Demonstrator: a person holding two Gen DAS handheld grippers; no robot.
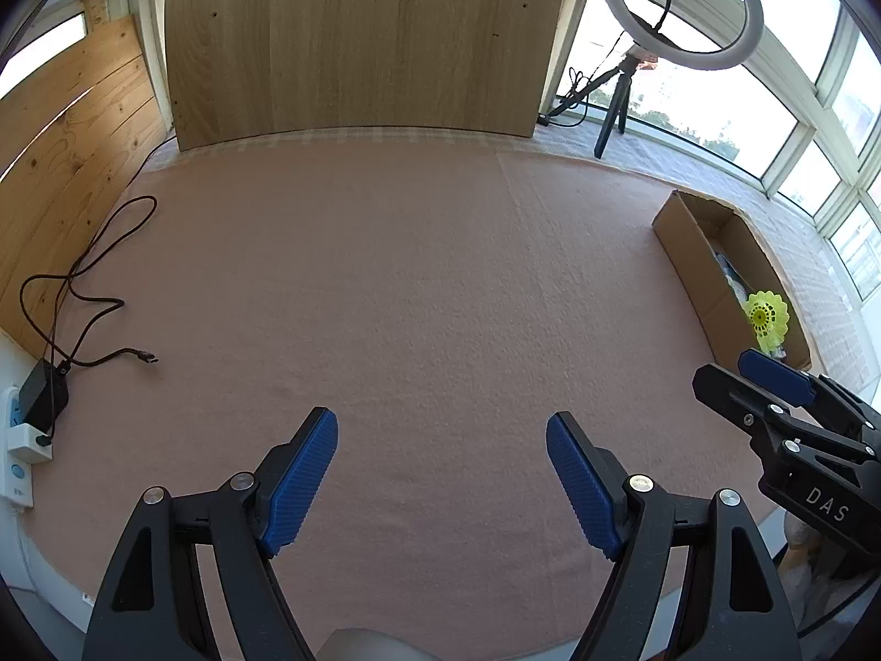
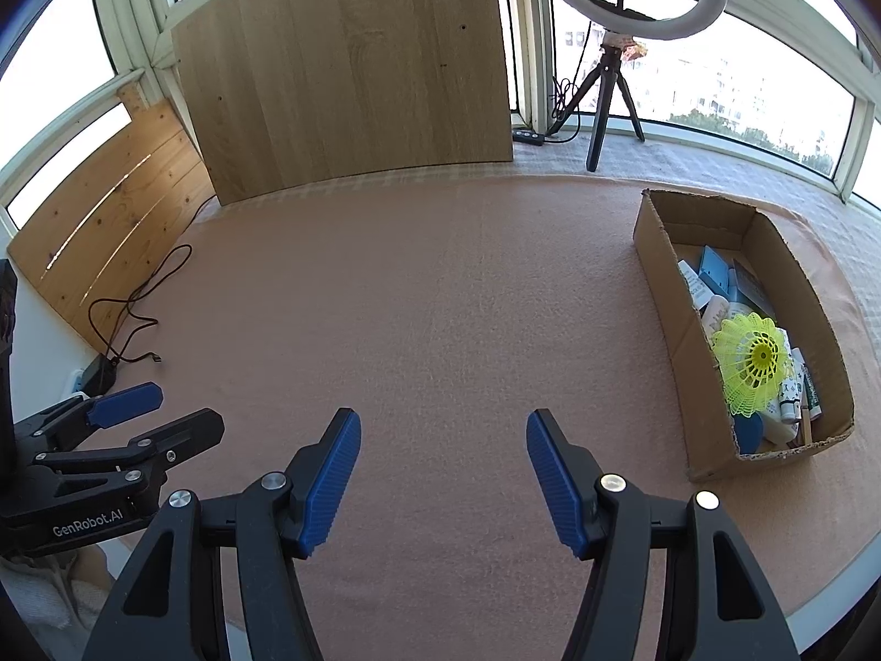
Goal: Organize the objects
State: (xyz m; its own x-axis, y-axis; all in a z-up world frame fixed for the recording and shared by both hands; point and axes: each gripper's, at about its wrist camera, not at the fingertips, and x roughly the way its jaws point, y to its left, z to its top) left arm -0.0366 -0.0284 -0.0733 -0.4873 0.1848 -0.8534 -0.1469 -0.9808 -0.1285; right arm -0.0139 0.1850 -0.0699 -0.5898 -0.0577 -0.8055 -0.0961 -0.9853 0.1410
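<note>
- While the pink-covered desk (image 2: 440, 286) lies bare across its middle, judge the sorting as nearly done: every loose item you can see already sits in the box, so your step in hand looks like a final check rather than a pick.
- Scan the desk's left edge before you call it finished; only a dark cable (image 1: 93, 297) and a power strip (image 1: 22, 440) lie there, and those look like fixtures, not items to sort.
- Look to the cardboard box (image 2: 661, 297), which stands at the right side of the desk, well apart from both tools and ahead-right of them.
- Inside it, the yellow shuttlecock (image 2: 751, 363) rests on top of small bottles and blue packets, near the box's closer end.
- Keep your right gripper (image 2: 443, 473) where it hovers over bare cloth; its jaws stand spread with nothing between them.
- Your left gripper (image 1: 440, 473) is likewise spread and empty, just beside the right one.
- If you reach in to tidy, approach from above the box's open top, so you don't nudge its thin wall.
</note>
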